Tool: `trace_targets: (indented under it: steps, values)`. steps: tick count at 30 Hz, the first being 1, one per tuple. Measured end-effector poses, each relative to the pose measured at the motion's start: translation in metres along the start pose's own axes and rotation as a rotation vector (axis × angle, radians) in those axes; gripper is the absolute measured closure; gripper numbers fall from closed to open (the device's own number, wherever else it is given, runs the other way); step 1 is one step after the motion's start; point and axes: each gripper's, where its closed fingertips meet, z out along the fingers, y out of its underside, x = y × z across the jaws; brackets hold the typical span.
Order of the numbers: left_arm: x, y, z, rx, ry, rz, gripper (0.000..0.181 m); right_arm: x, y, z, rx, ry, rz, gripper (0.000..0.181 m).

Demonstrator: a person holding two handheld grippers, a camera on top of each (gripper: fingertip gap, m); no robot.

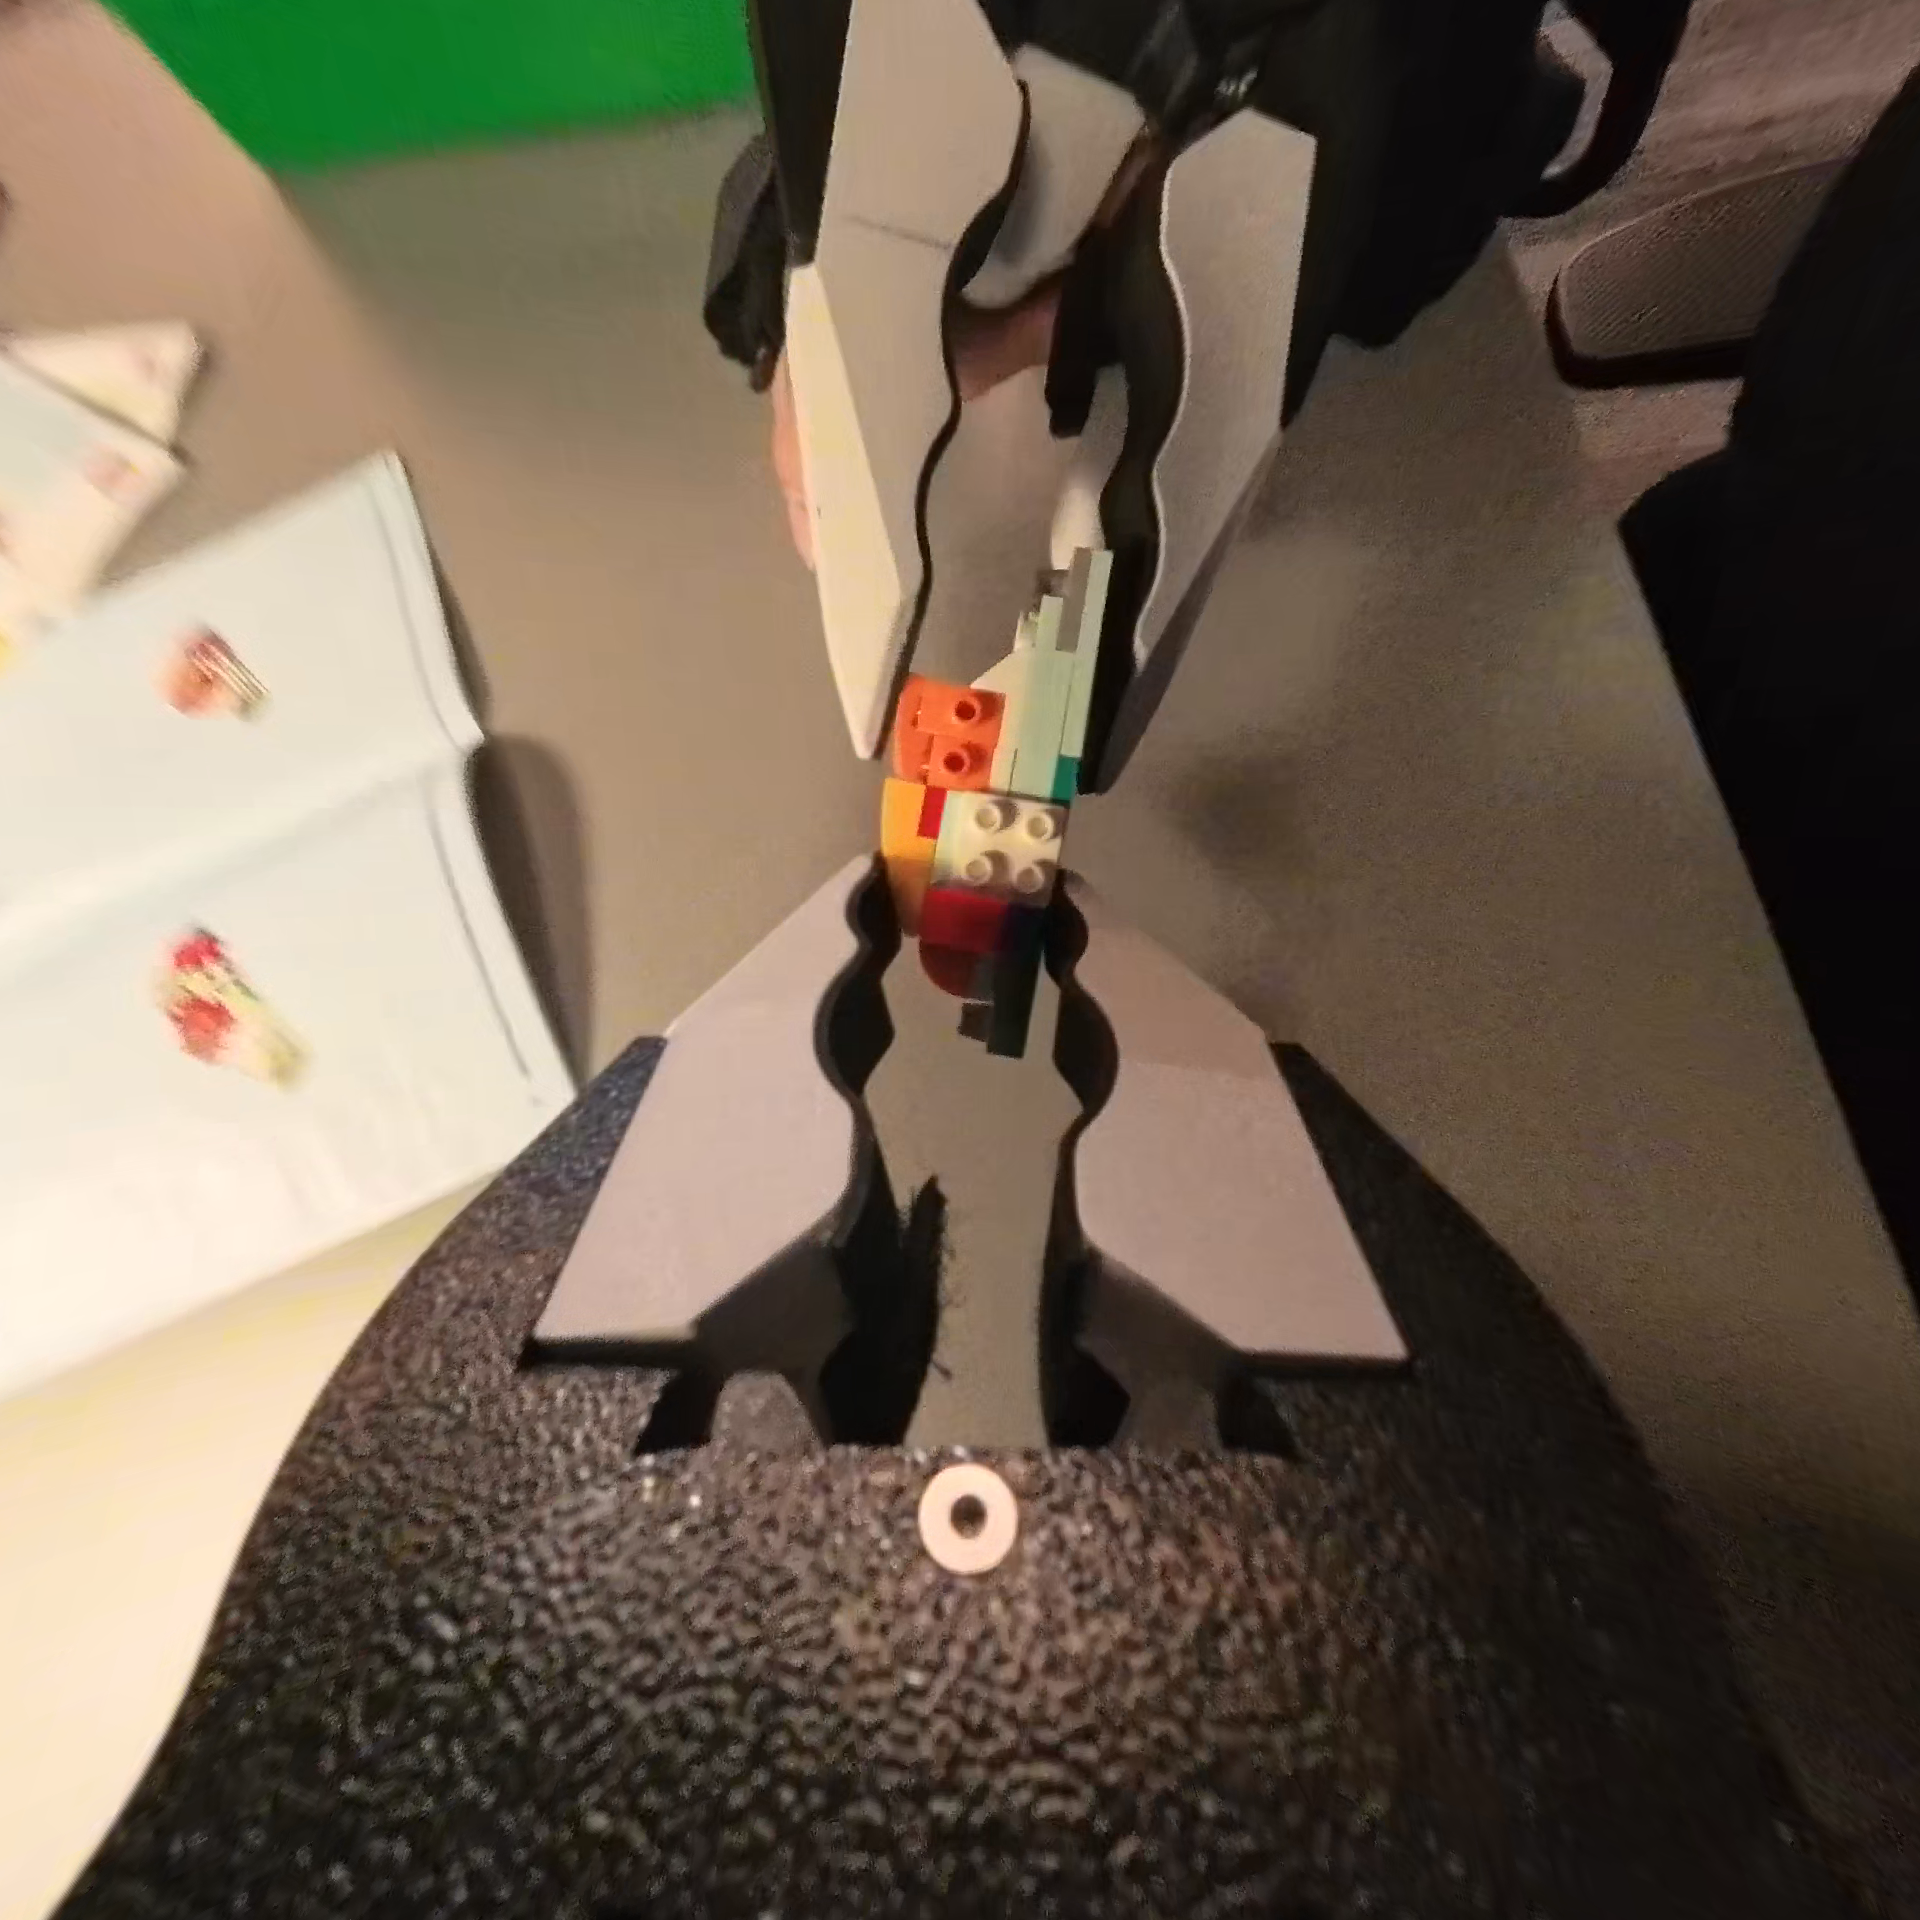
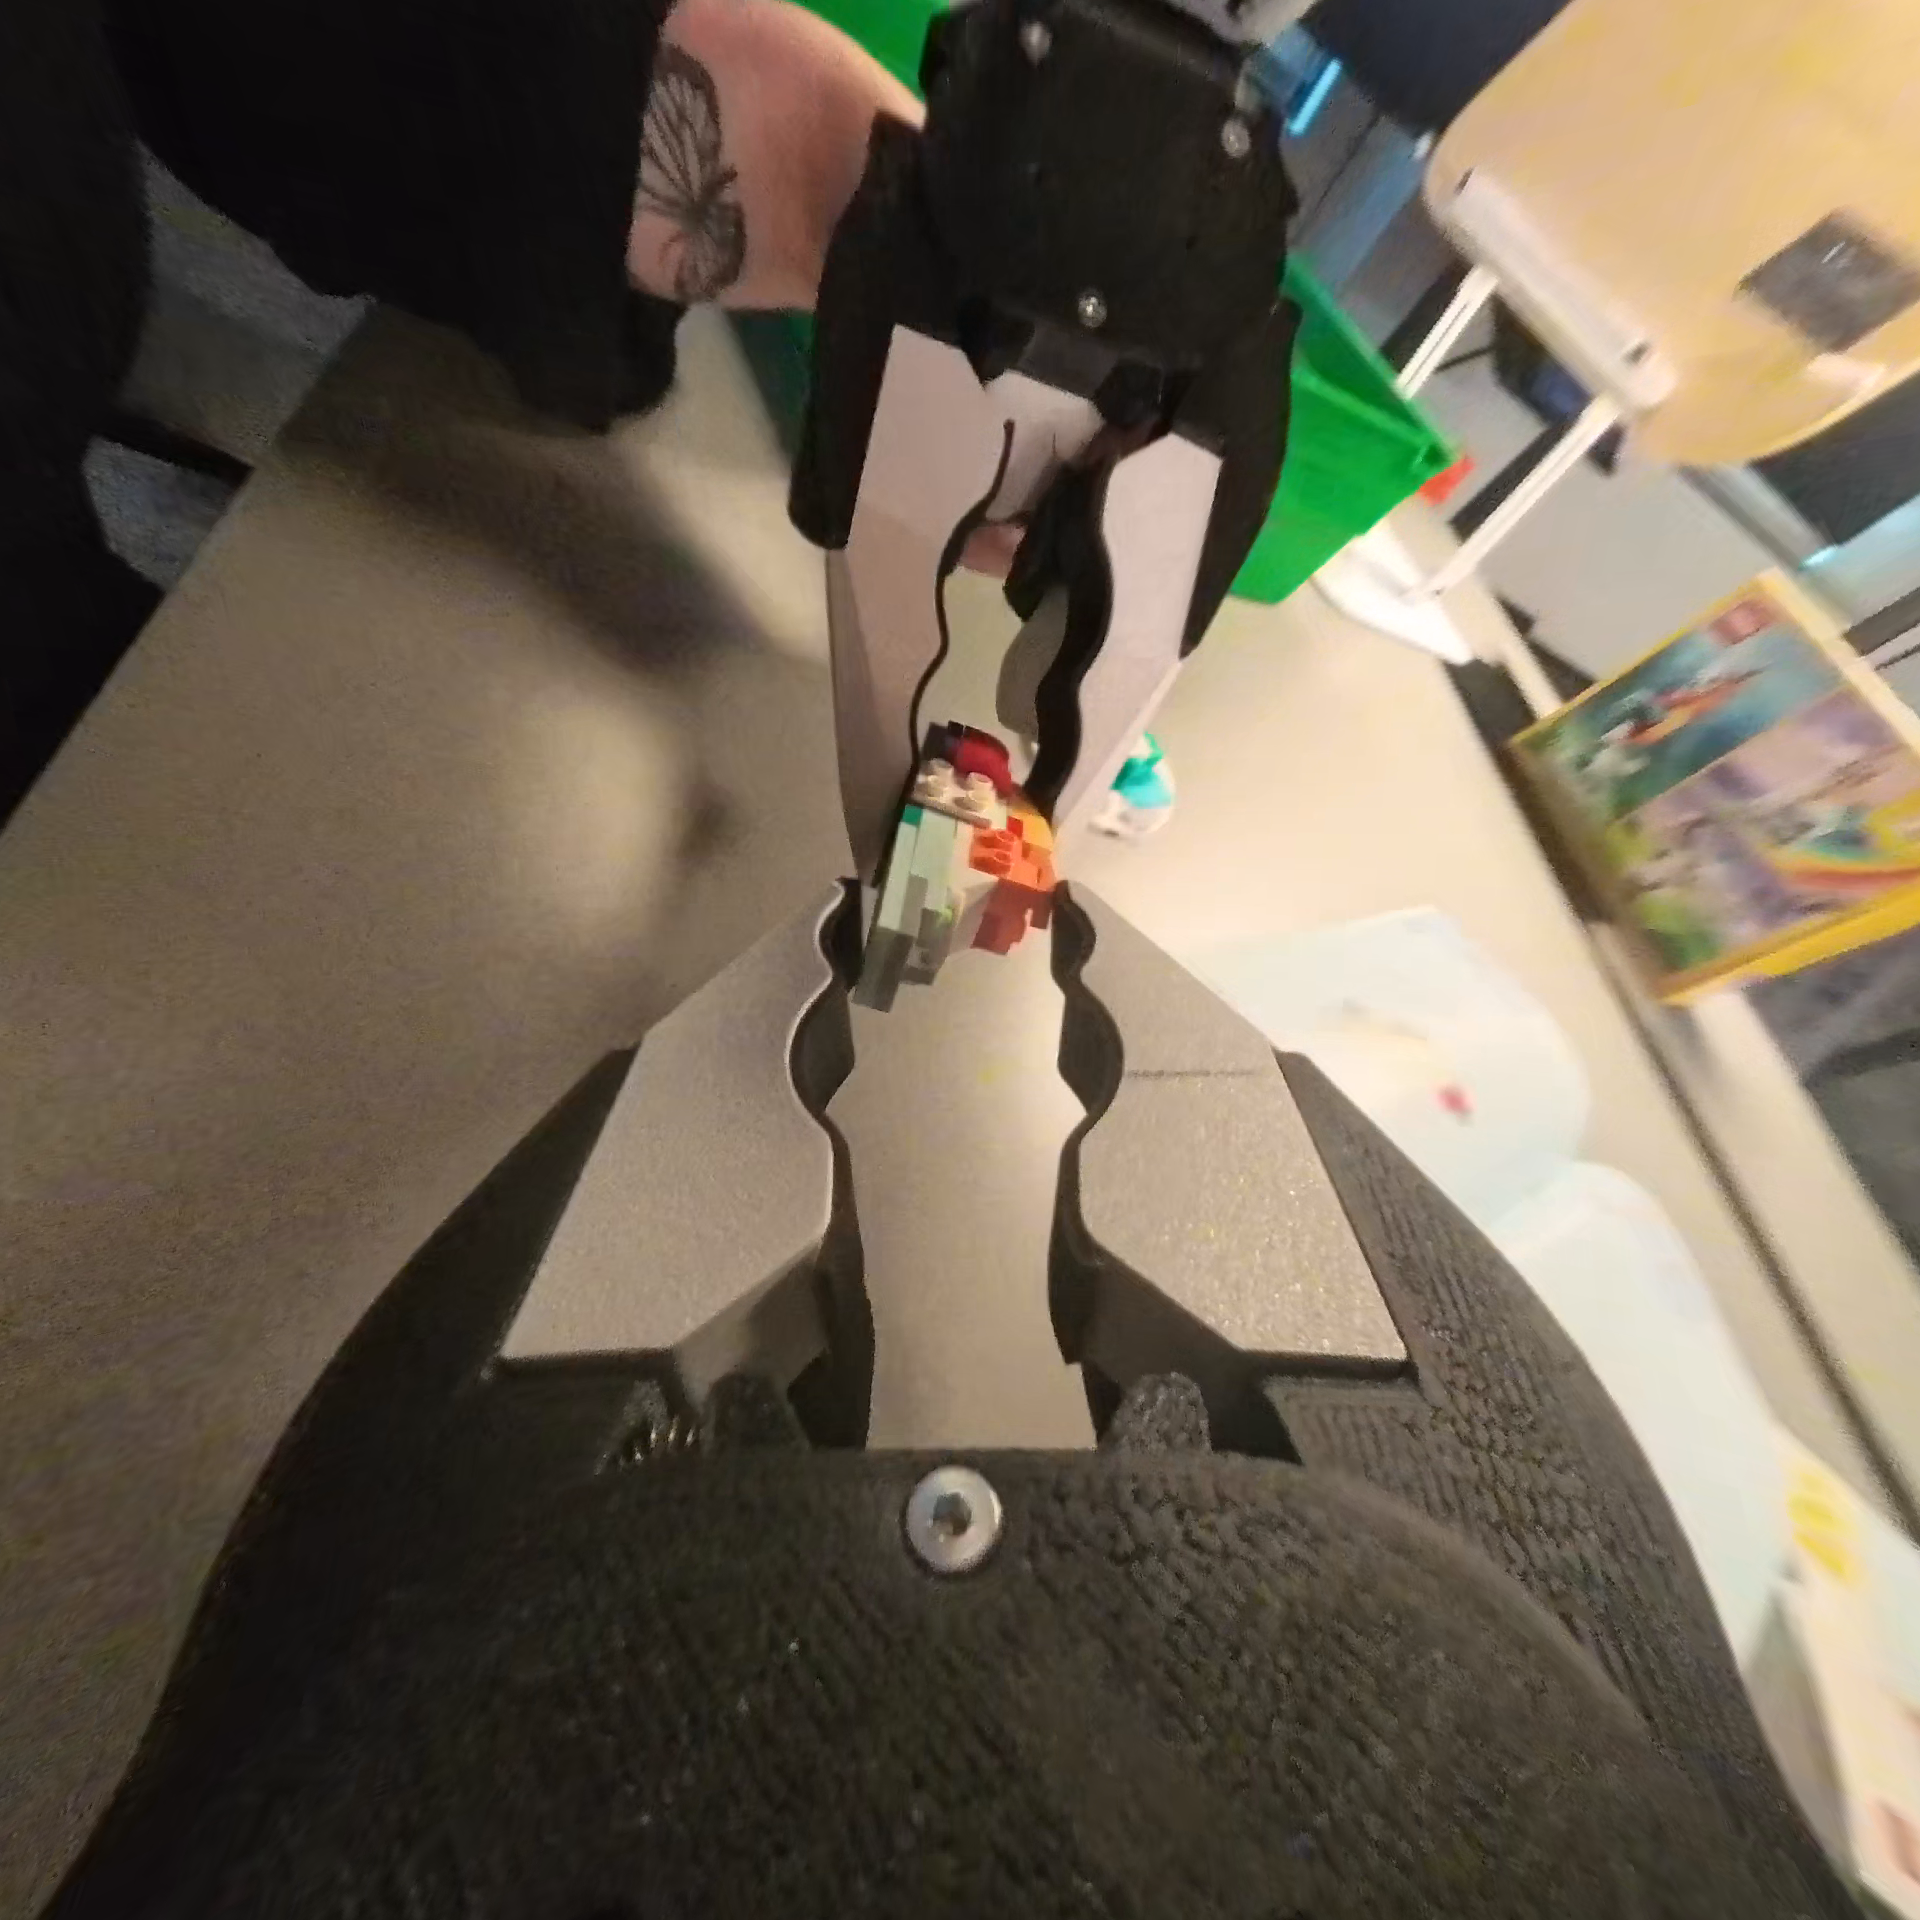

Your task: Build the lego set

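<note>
A small lego model [image 1: 987, 831] of orange, yellow, red, white, pale teal and black bricks hangs in the air above the table, held from both ends. My left gripper [image 1: 971, 888] is shut on its red and black end. My right gripper [image 1: 992, 758] comes in from the top of the left wrist view and is shut on the orange and pale teal end. In the right wrist view the model [image 2: 951, 862] sits between my right gripper [image 2: 956, 899] and the left gripper [image 2: 961, 816] opposite it.
An open instruction booklet [image 1: 260, 831] lies on the beige table [image 1: 623, 416] to the left. A green bin [image 2: 1340, 468], the lego box [image 2: 1745, 779], a loose teal piece [image 2: 1143, 779] and clear plastic bags [image 2: 1403, 1039] lie on the right. A person's forearm [image 2: 748, 156] is behind. My two grippers' fingertips are within a few centimetres of each other.
</note>
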Motion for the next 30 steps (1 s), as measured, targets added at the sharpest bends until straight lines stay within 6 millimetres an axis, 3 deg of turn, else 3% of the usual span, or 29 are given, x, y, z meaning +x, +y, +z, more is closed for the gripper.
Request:
trace_targets:
  steps: [3,8,13,30]
  values:
    - [0.002,0.016,0.012,-0.059,0.045,-0.130,0.156,-0.004,0.019,0.007,-0.004,-0.063,0.068,0.146]
    - [0.001,0.025,0.021,-0.154,0.056,-0.219,0.156,-0.003,0.028,0.008,-0.039,-0.168,0.147,0.148]
    - [0.004,0.027,0.028,-0.181,0.060,-0.208,0.156,-0.007,0.028,0.006,-0.034,-0.241,0.194,0.150]
    - [0.008,0.026,0.028,-0.144,0.052,-0.196,0.156,-0.016,0.048,0.005,-0.164,-0.298,0.254,0.150]
